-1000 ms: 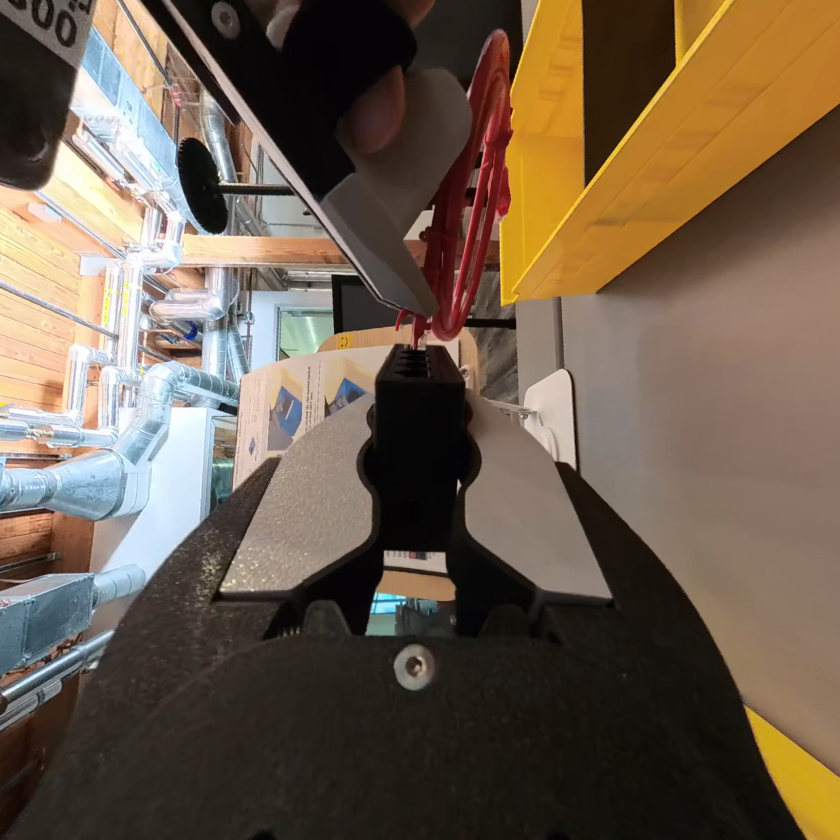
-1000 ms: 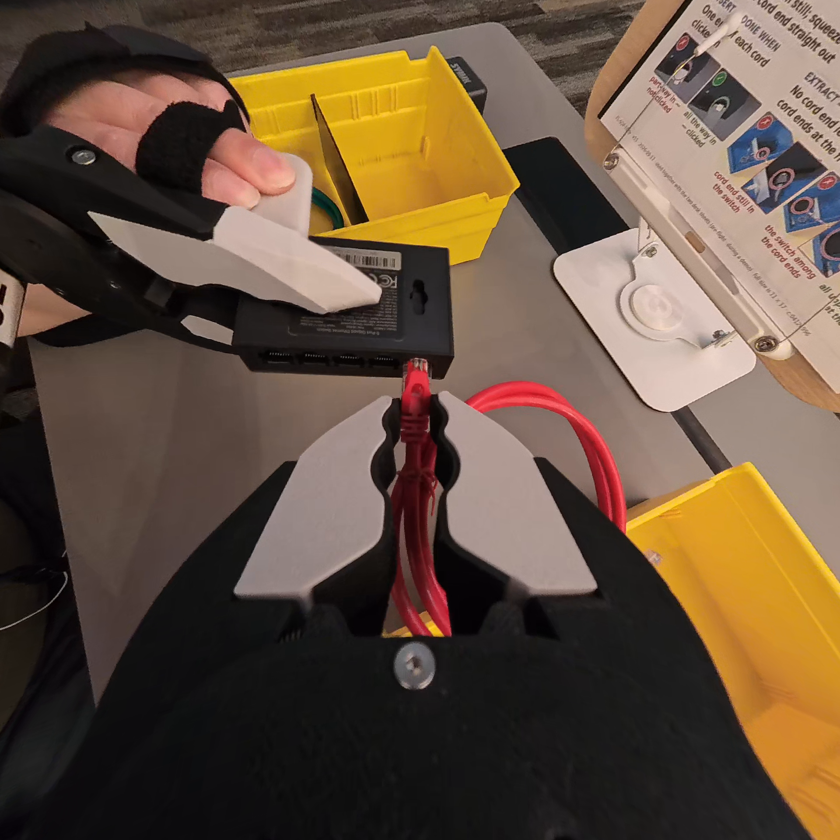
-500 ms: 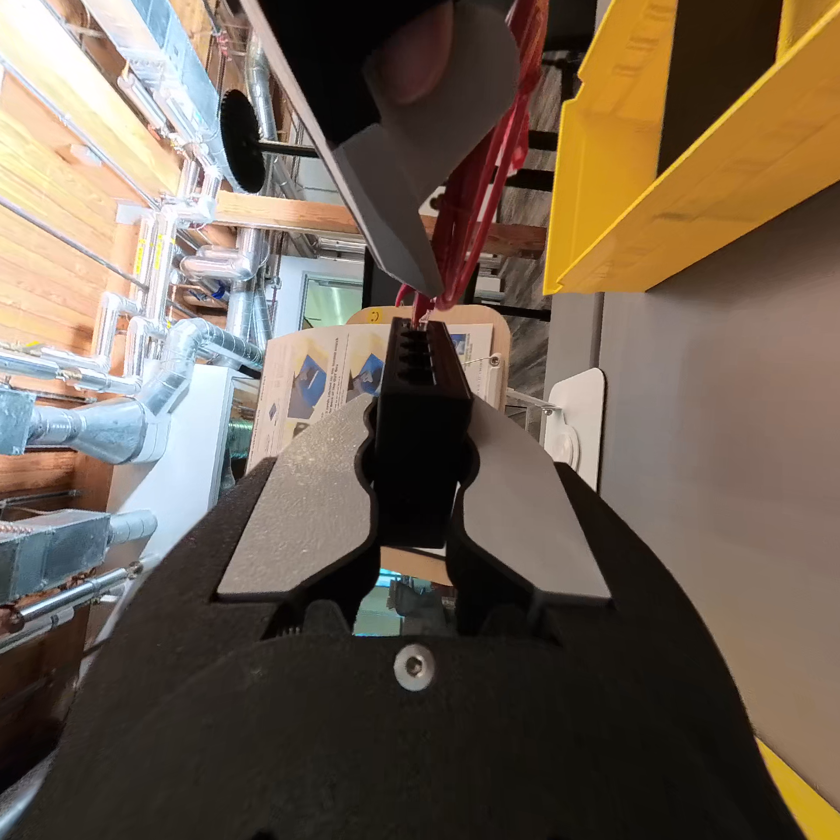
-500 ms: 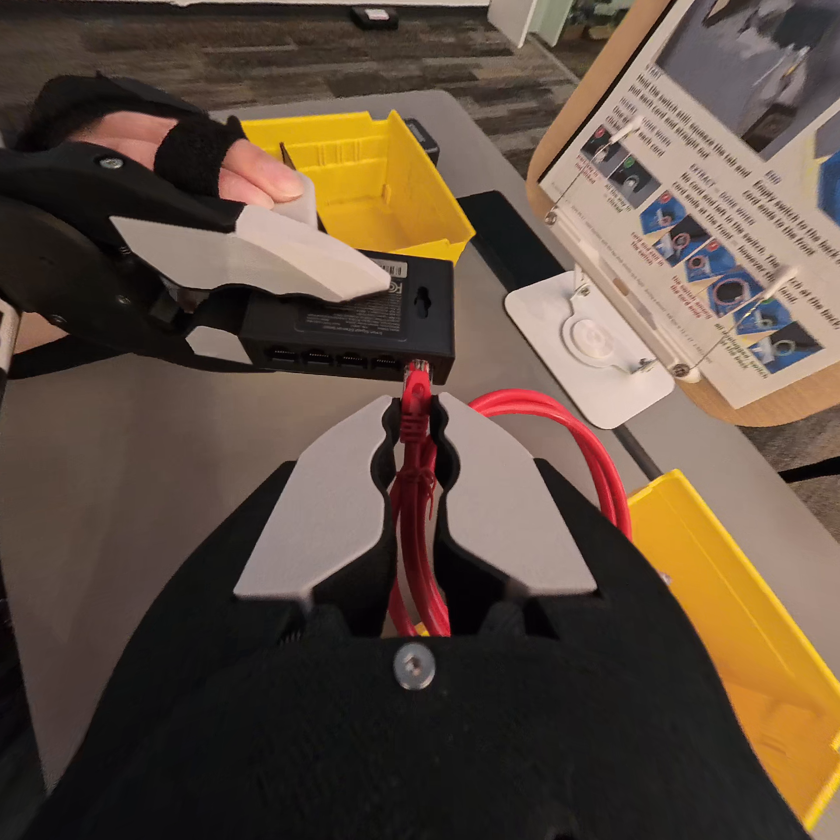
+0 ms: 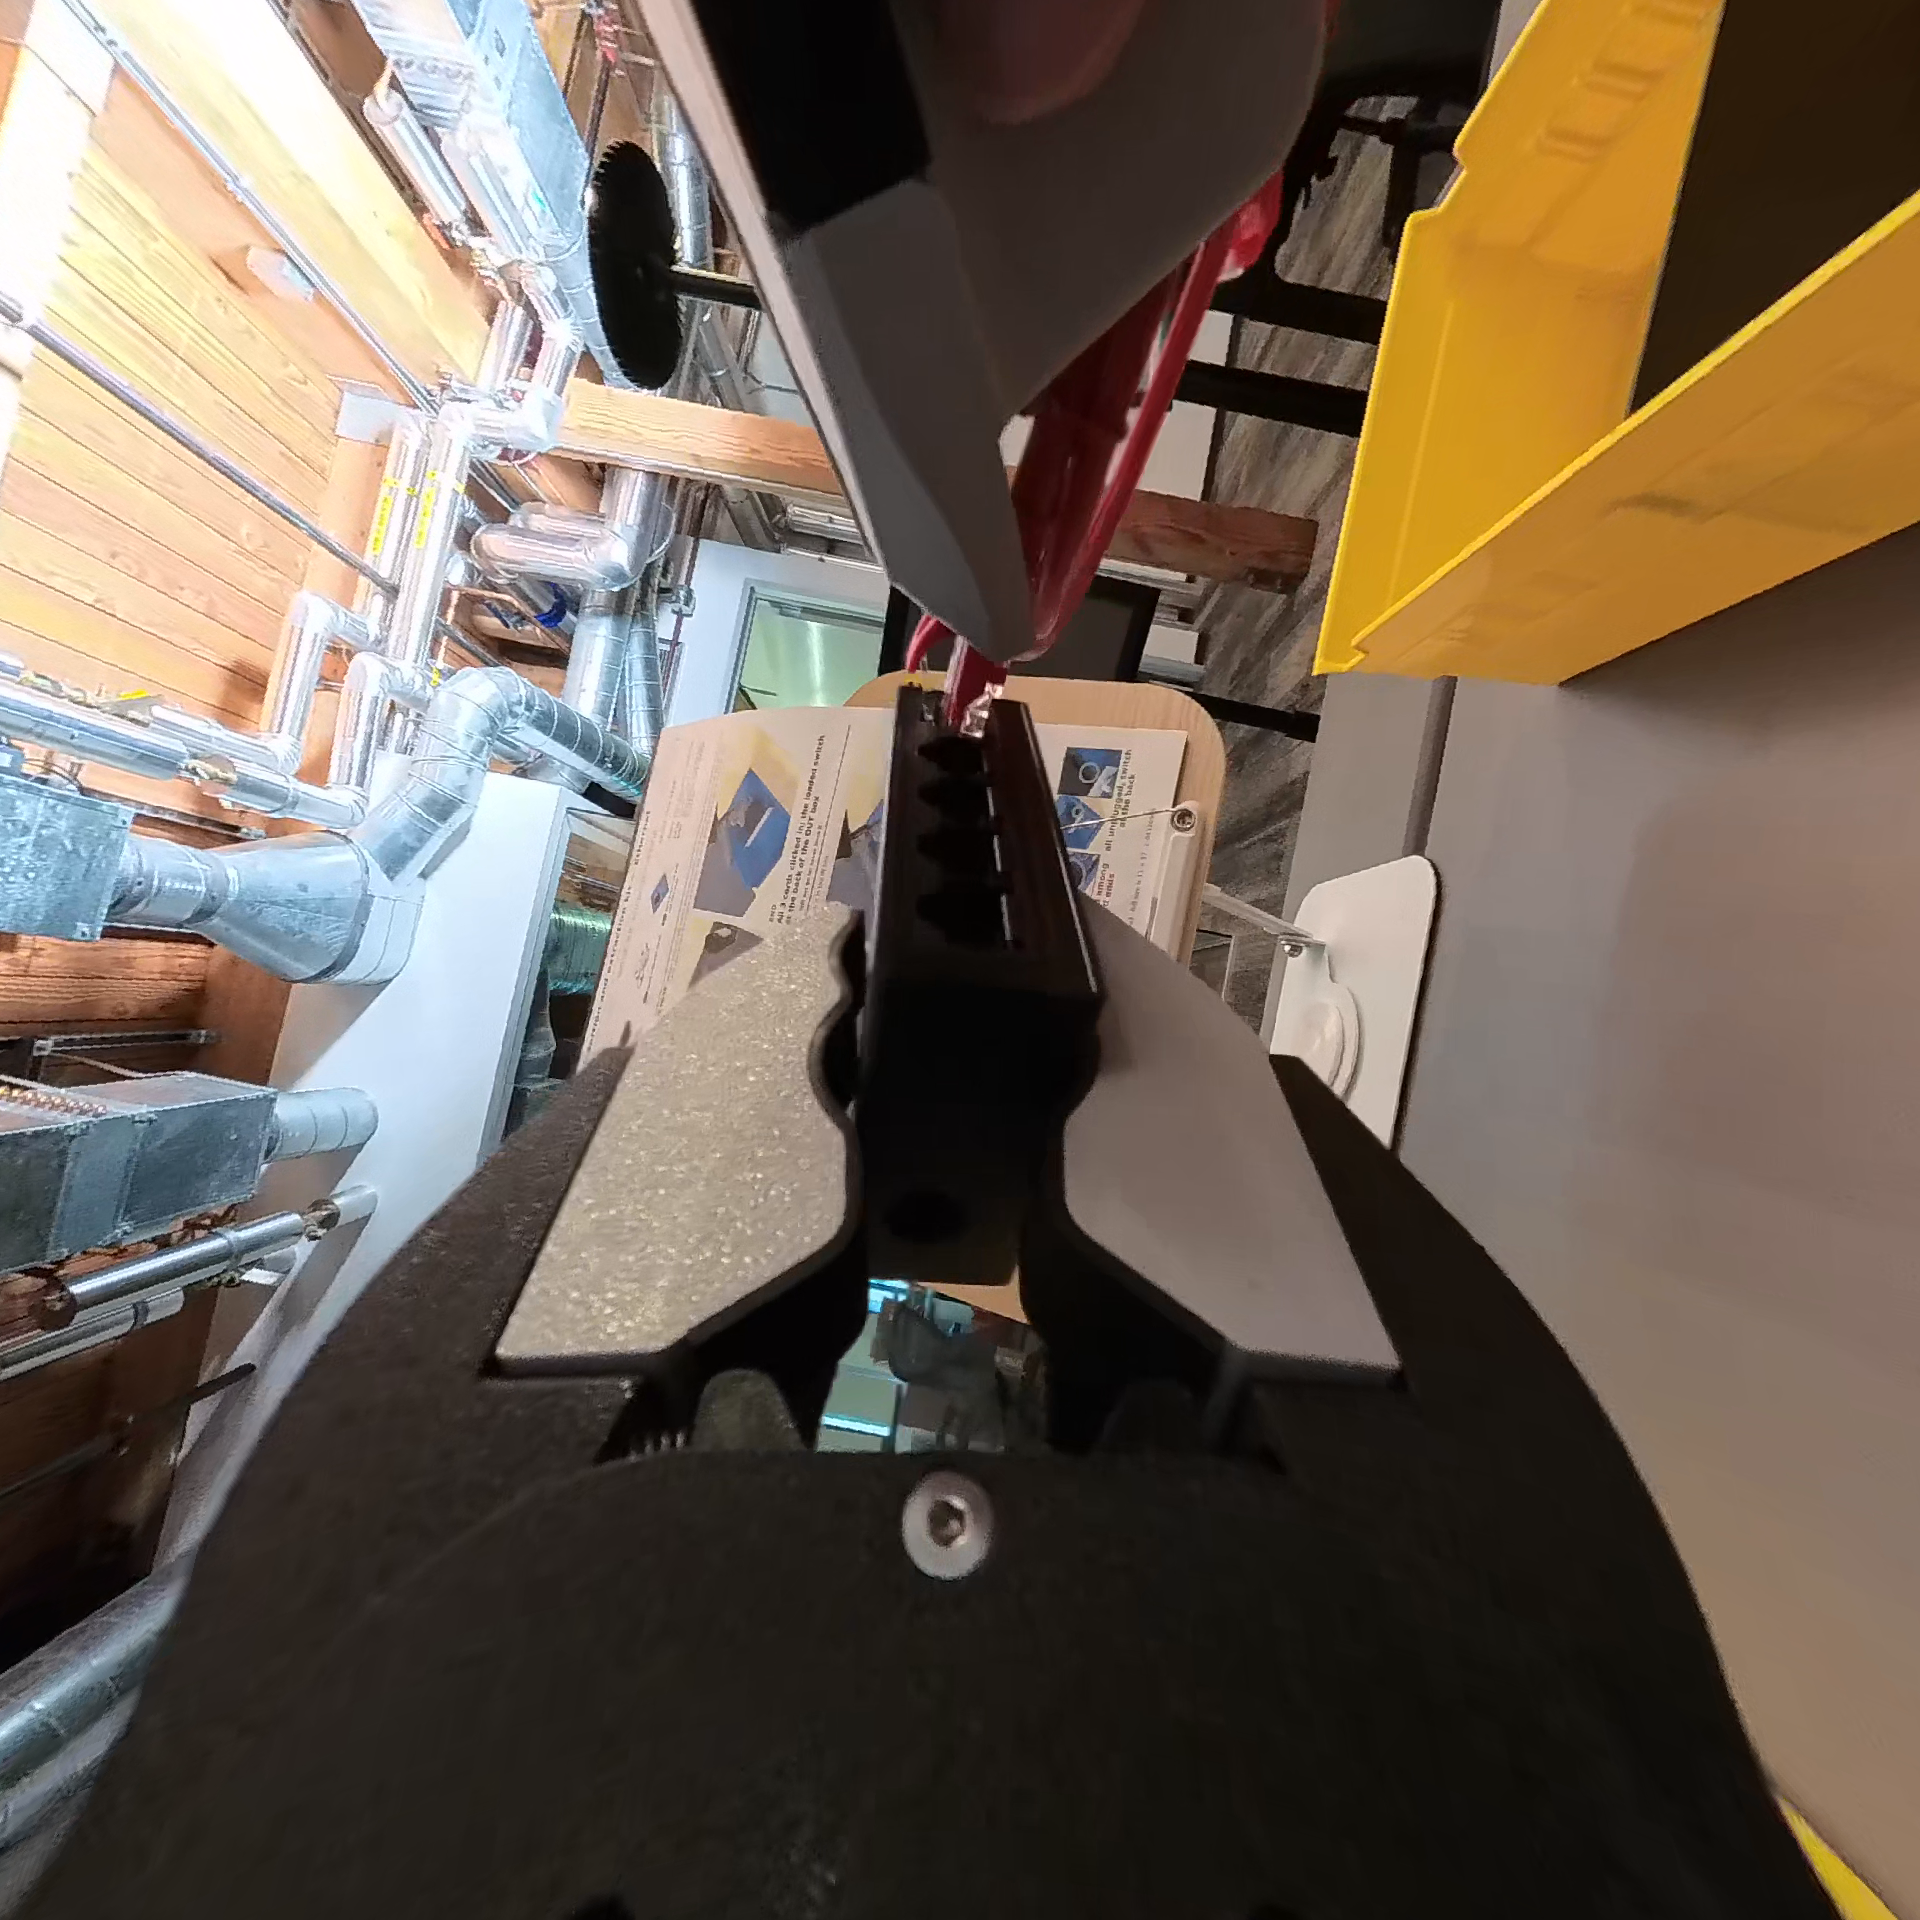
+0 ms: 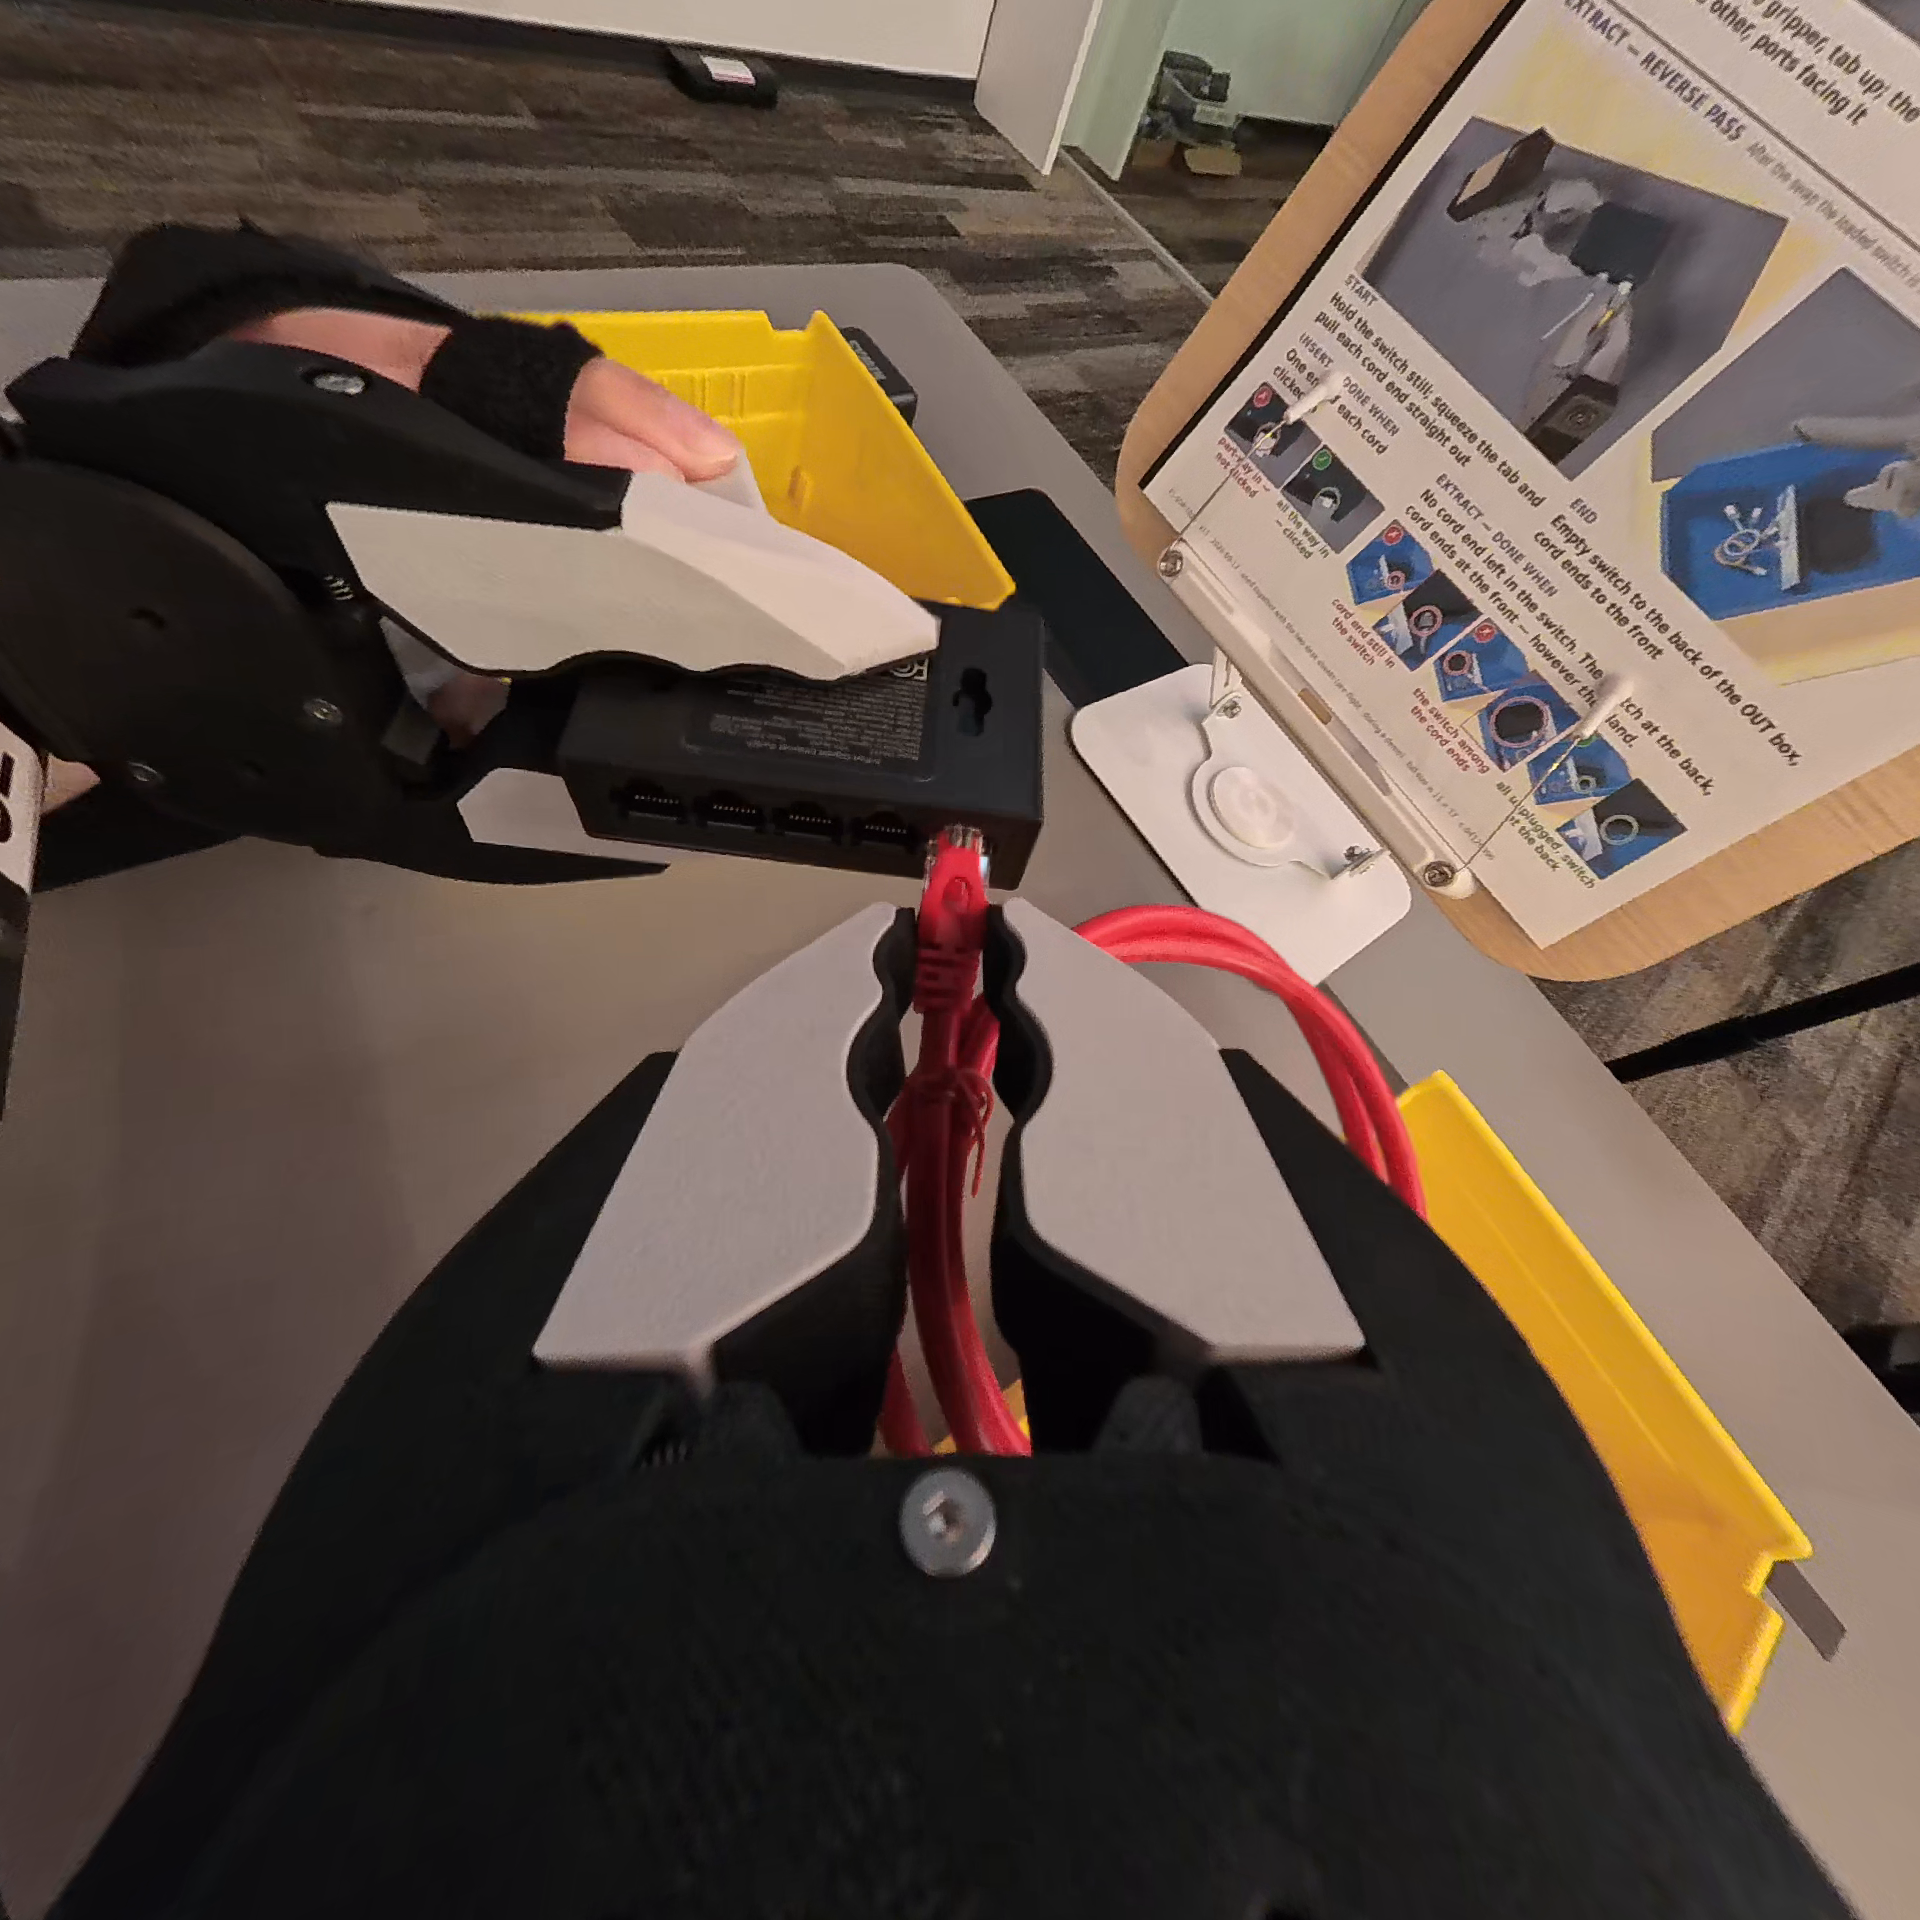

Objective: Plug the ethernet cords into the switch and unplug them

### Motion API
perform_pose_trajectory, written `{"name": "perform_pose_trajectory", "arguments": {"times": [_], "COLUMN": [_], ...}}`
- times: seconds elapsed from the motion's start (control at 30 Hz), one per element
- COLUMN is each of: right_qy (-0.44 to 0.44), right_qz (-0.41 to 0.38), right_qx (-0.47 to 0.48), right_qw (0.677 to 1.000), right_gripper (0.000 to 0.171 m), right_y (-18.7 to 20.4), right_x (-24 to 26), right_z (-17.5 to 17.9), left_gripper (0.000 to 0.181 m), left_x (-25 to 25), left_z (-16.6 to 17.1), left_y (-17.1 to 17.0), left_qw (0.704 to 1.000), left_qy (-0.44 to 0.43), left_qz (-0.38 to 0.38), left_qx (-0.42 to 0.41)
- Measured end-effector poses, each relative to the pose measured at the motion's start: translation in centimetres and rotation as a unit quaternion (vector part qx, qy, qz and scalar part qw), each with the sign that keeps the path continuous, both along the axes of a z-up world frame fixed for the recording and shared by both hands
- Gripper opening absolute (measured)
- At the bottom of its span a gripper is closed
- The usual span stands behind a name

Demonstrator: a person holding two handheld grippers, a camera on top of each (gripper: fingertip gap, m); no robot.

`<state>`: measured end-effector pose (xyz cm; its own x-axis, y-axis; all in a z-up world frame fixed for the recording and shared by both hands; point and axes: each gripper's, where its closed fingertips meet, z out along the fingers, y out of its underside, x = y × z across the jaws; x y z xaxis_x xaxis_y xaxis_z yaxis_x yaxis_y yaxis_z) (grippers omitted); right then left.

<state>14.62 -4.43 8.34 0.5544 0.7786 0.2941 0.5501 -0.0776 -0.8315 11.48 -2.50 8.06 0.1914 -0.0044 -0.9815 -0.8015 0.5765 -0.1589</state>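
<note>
Red cord's plug at the switch's end port.

Centre frame, the right claw [image 6: 948,914] is clenched on the red ethernet cord [image 6: 951,1049], its plug at the rightmost port of the black switch [image 6: 831,758]. The left claw [image 5: 971,1023] grasps that switch above the grey worktop [image 6: 260,1039]. The upper yellow bin's [image 6: 862,468] contents are hidden; the lower-right yellow bin [image 6: 1600,1382] shows nothing.

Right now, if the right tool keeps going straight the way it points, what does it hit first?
The black switch: the red plug it holds already sits at the end port, so its fingertips would likely meet the switch's port face next.
</note>
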Motion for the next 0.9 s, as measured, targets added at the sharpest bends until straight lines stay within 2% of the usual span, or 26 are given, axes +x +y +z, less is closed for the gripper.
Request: {"name": "perform_pose_trajectory", "arguments": {"times": [0.1,0.73,0.9], "right_qy": [0.018,0.111,0.111], "right_qz": [0.008,0.032,0.038], "right_qx": [0.002,0.079,0.09], "right_qw": [1.0,0.99,0.989], "right_gripper": [0.014,0.014,0.013], "right_y": [-0.2,-1.0,-1.4], "right_x": [-0.1,-1.7,-1.9], "right_z": [0.5,3.6,3.9], "left_gripper": [0.03,0.03,0.03], "left_x": [0.0,-1.3,-1.3], "left_z": [0.3,3.3,3.5], "left_y": [-0.2,-1.4,-1.9], "left_qw": [0.999,0.998,0.998], "left_qy": [-0.024,-0.057,-0.058], "left_qz": [-0.014,-0.014,-0.027], "left_qx": [-0.022,0.029,0.028]}}
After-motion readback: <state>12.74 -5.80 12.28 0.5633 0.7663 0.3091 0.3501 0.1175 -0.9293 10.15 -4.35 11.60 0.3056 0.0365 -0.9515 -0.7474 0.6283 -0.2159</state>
